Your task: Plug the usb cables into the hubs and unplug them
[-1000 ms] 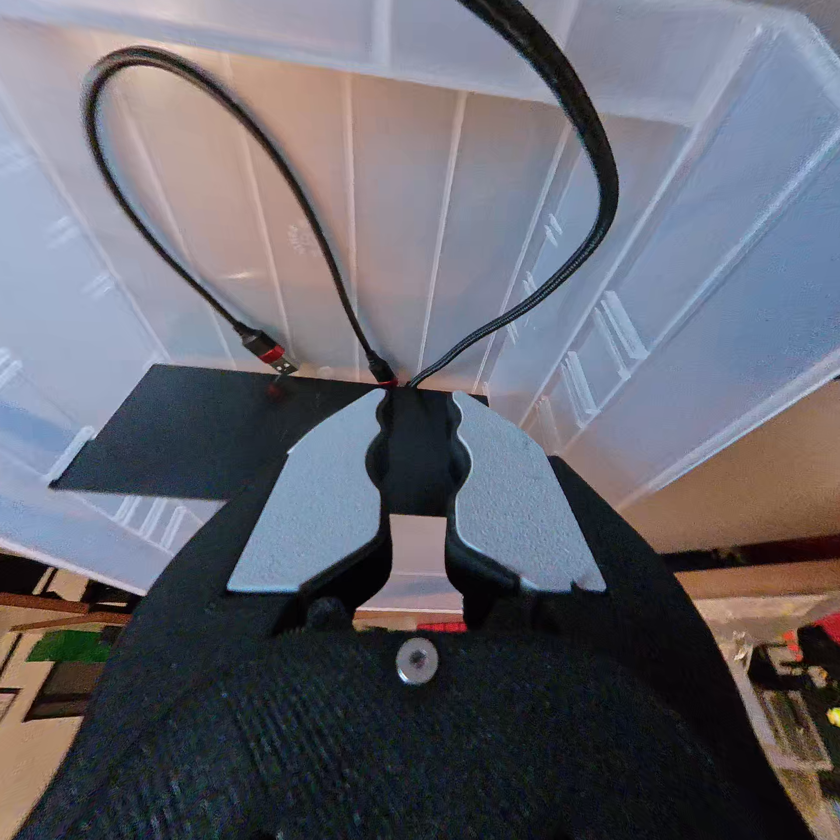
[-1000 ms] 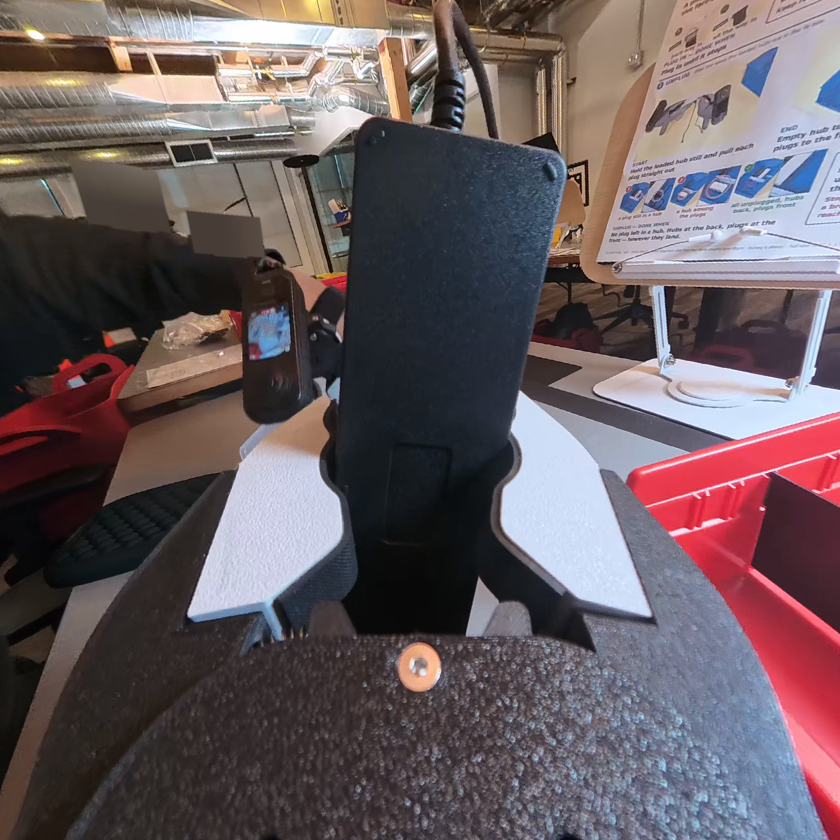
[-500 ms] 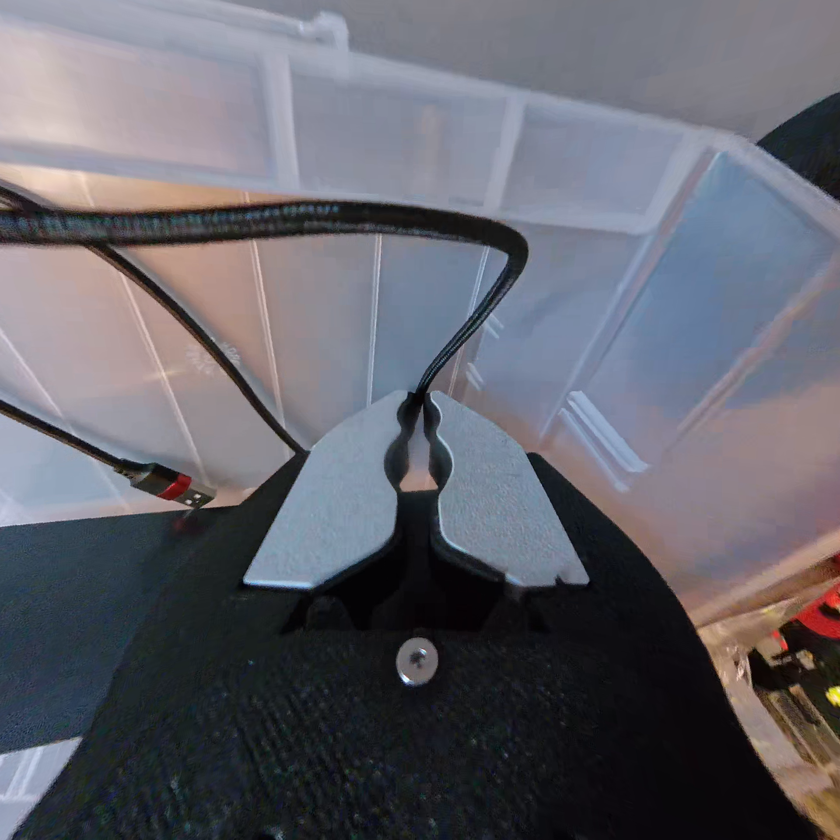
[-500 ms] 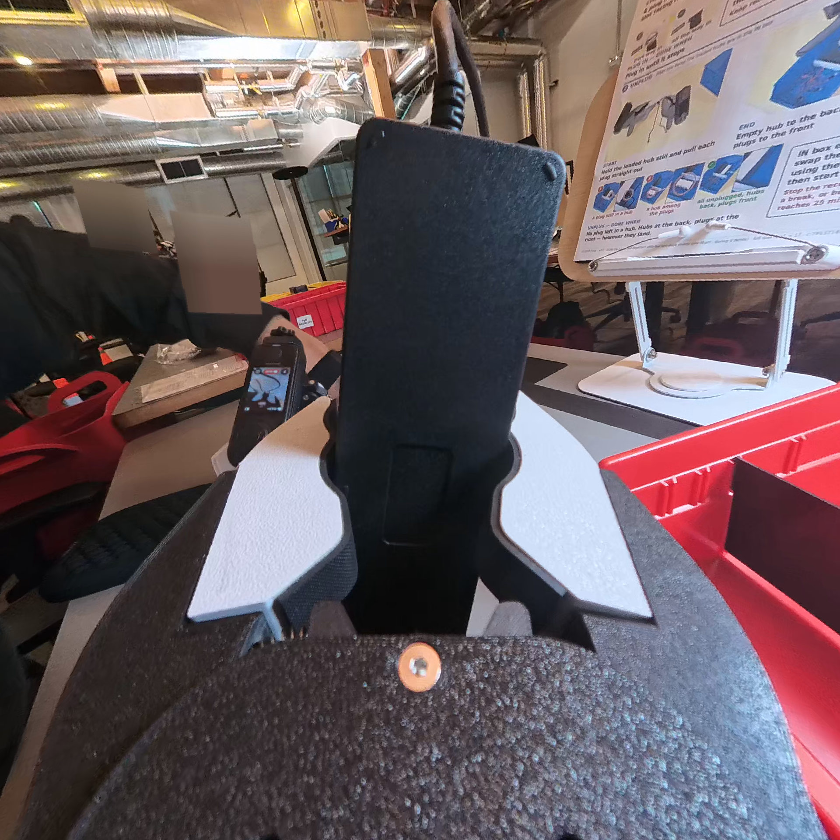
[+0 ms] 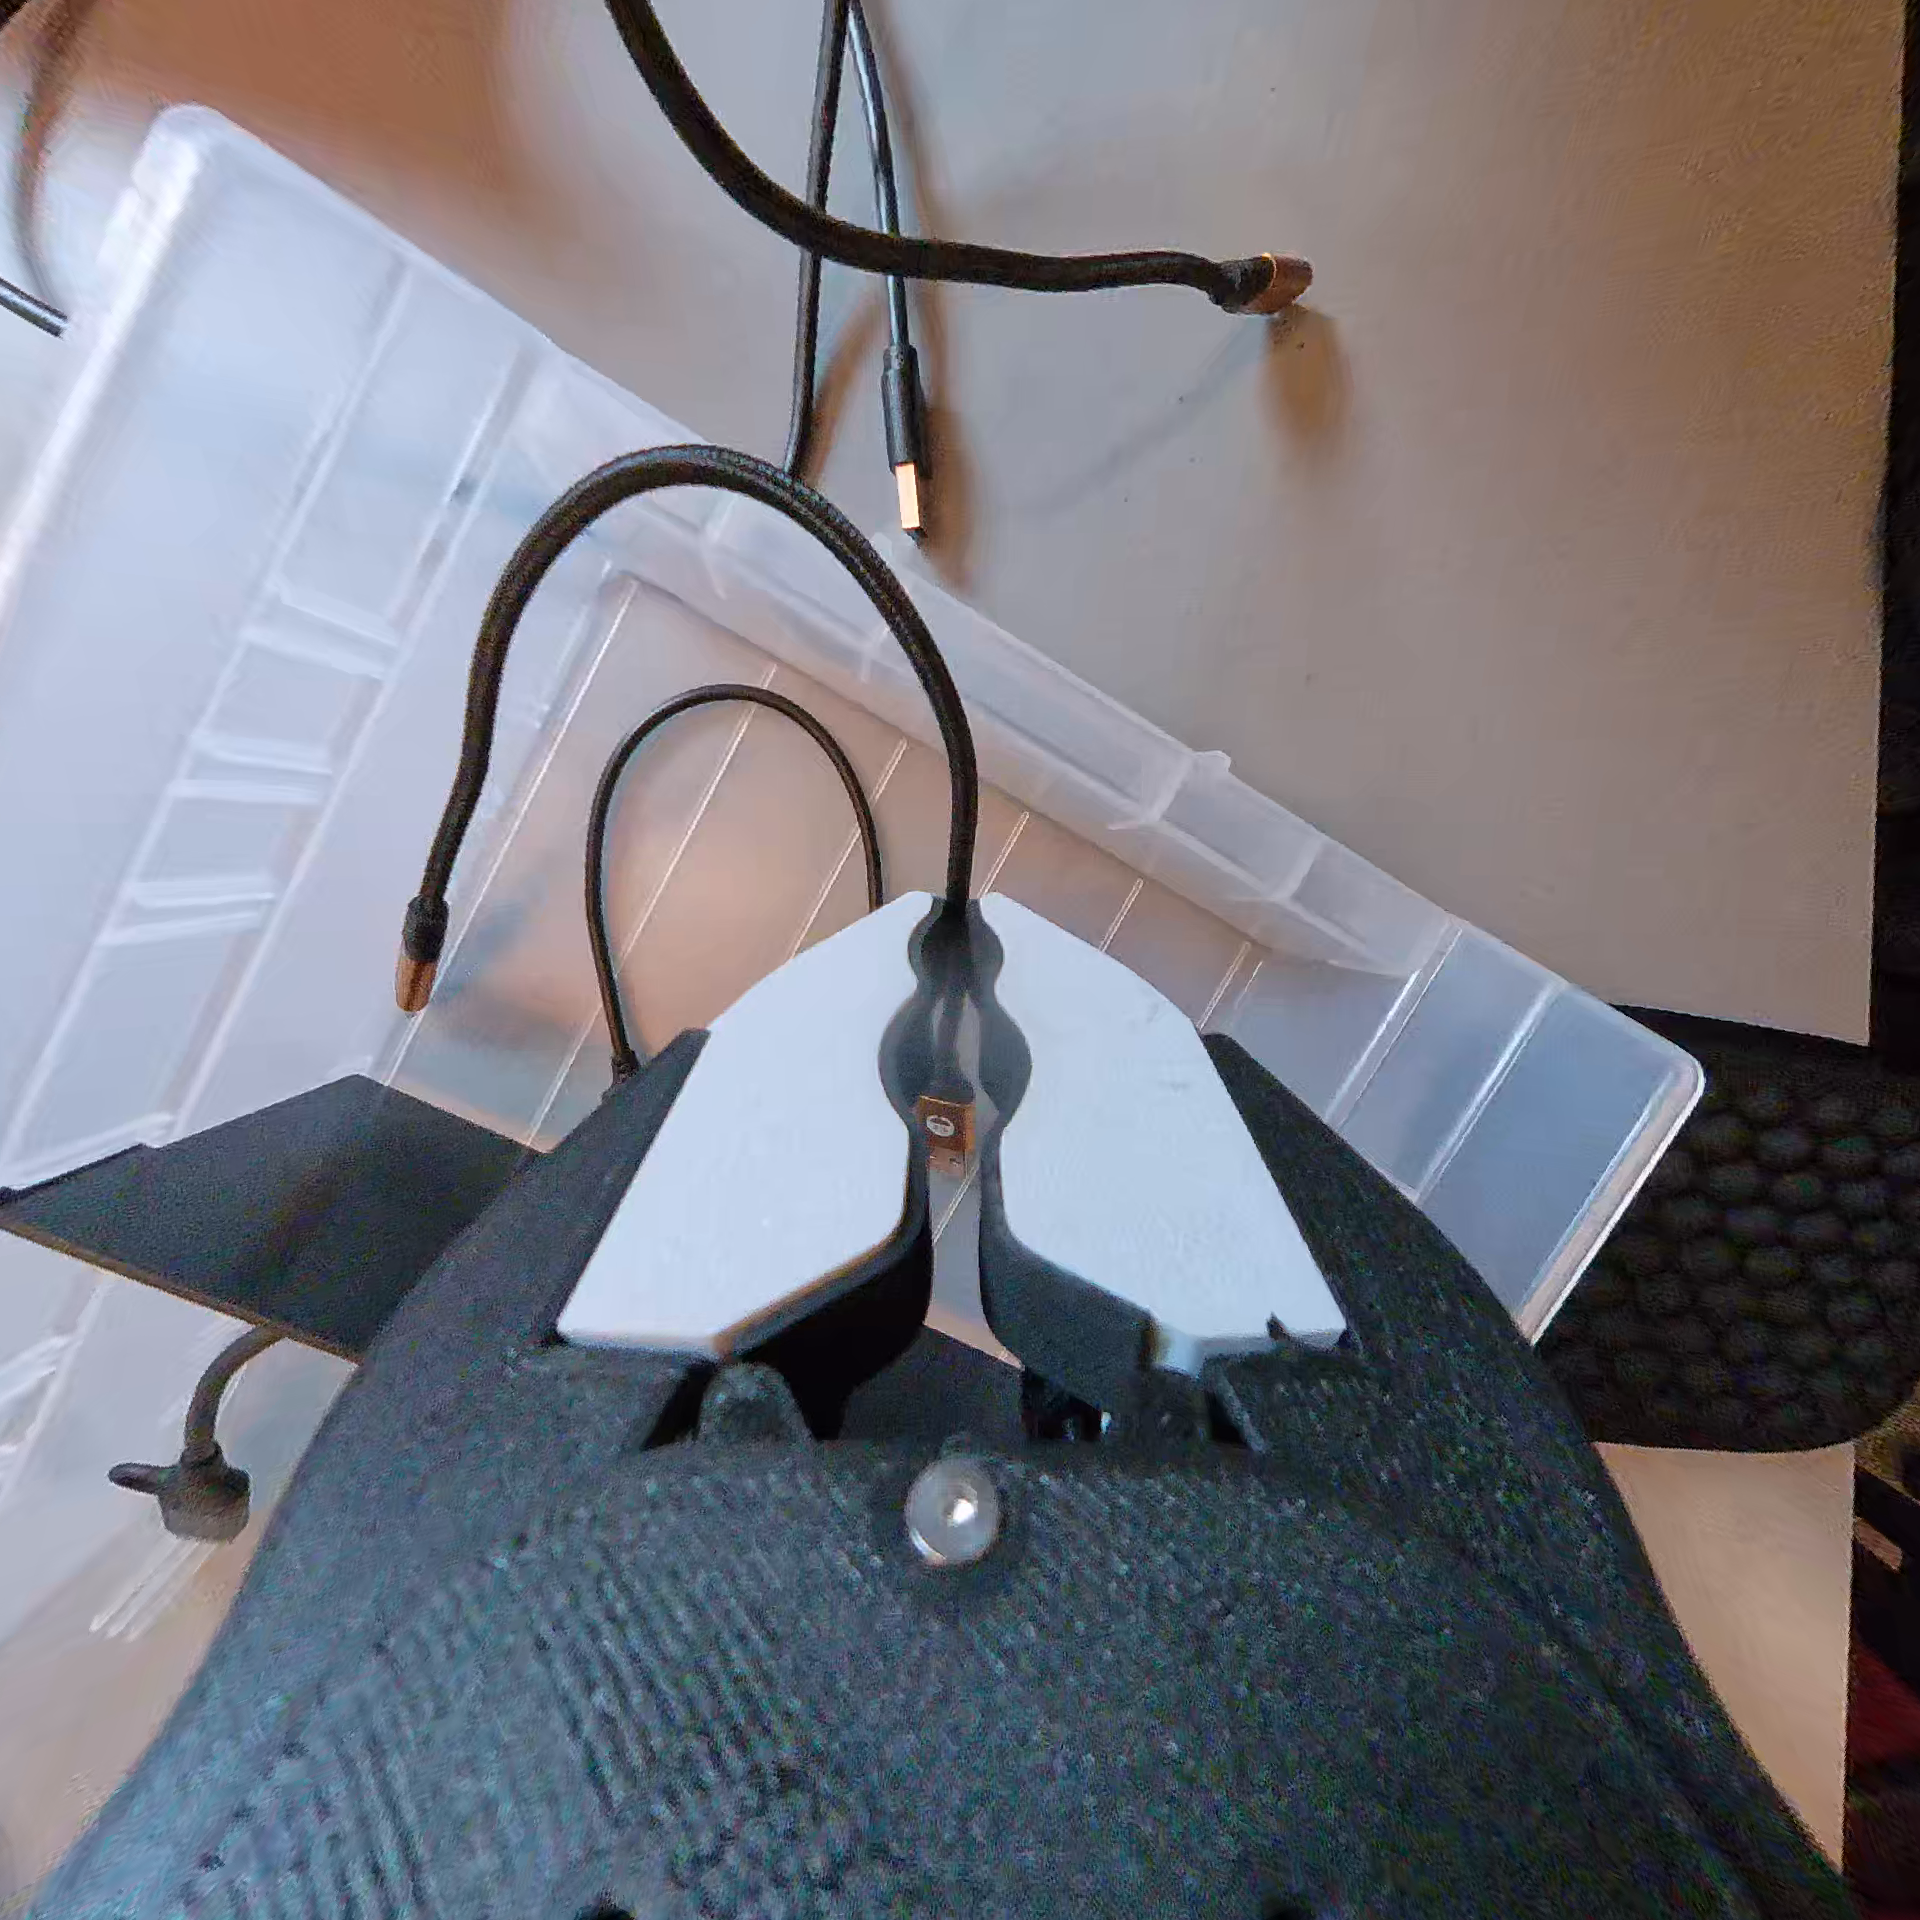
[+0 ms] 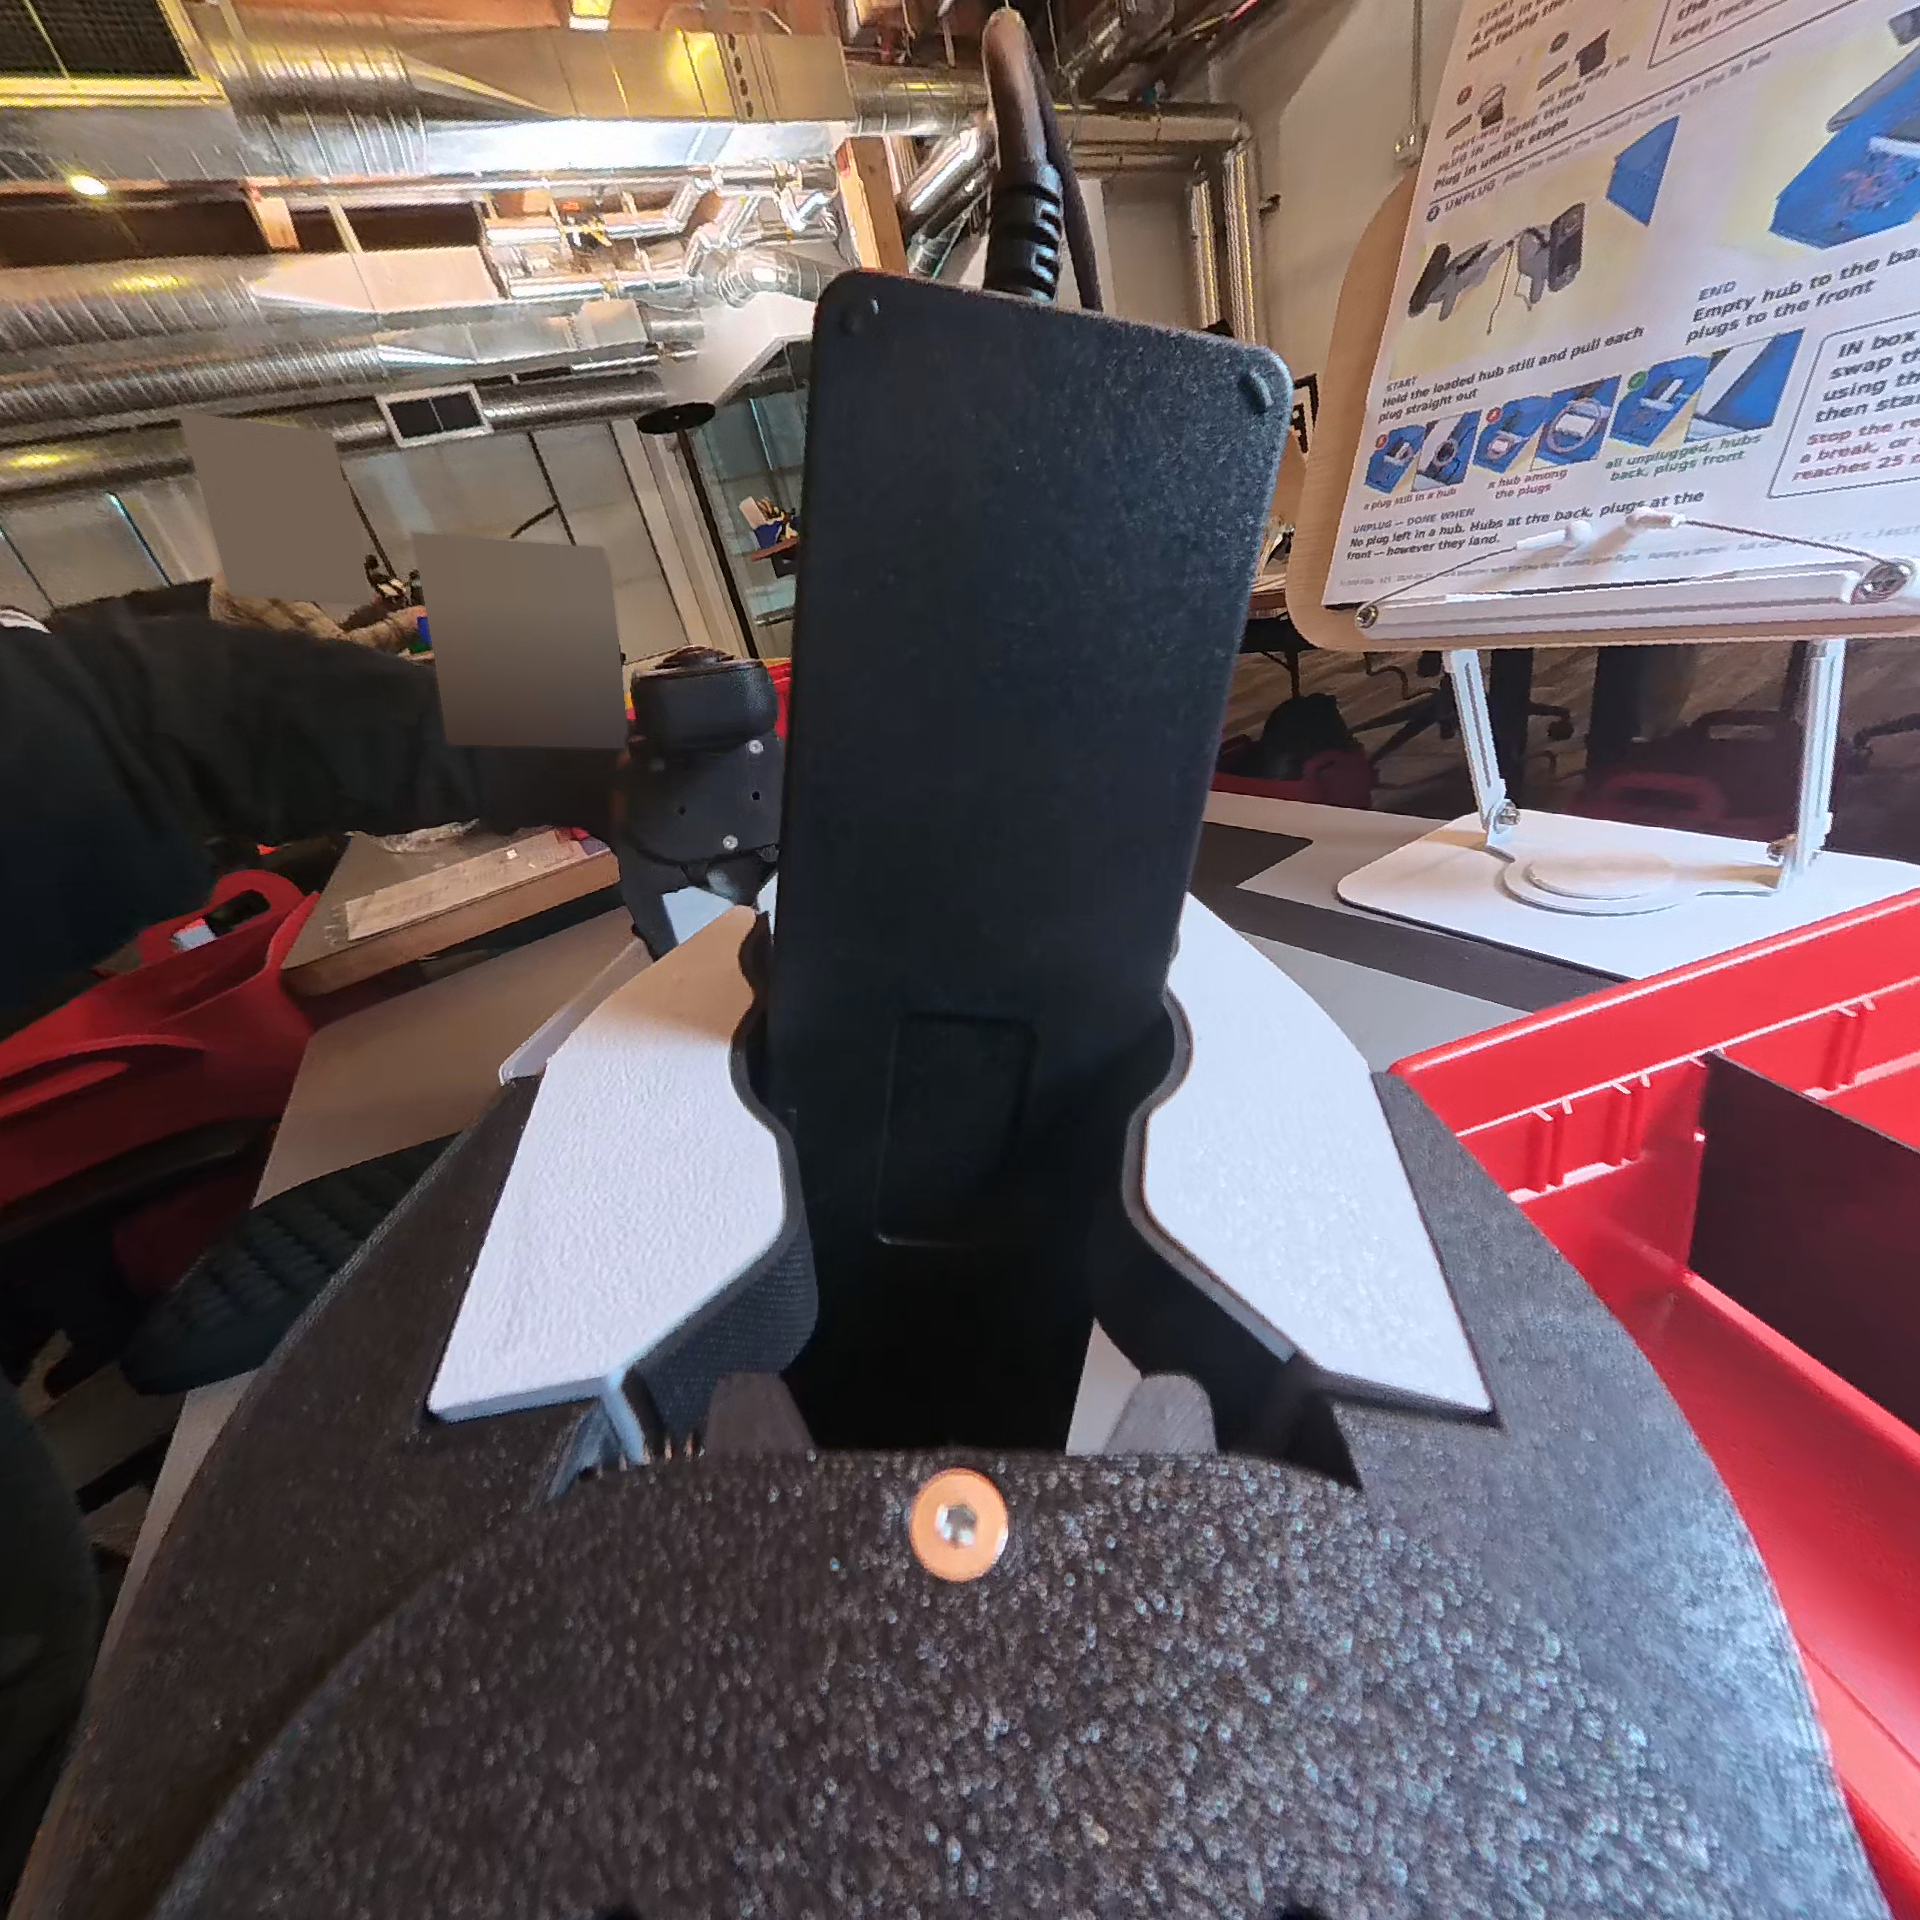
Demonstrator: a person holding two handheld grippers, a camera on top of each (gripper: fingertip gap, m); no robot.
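Left wrist view: left gripper (image 5: 951,925) is clamping its fingers on a braided USB cable (image 5: 665,582), plug (image 5: 948,1132) pointing back between them, over a clear bin (image 5: 1195,800). Right wrist view: right gripper (image 6: 961,997) is gripping an upright black hub (image 6: 1013,665) beside a red bin (image 6: 1662,1060).

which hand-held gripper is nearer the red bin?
Right. The right hand-held gripper, shut on the black hub, sits just beside the red bin. The left hand-held gripper holds a braided cable over the clear bin; no red bin in its view.
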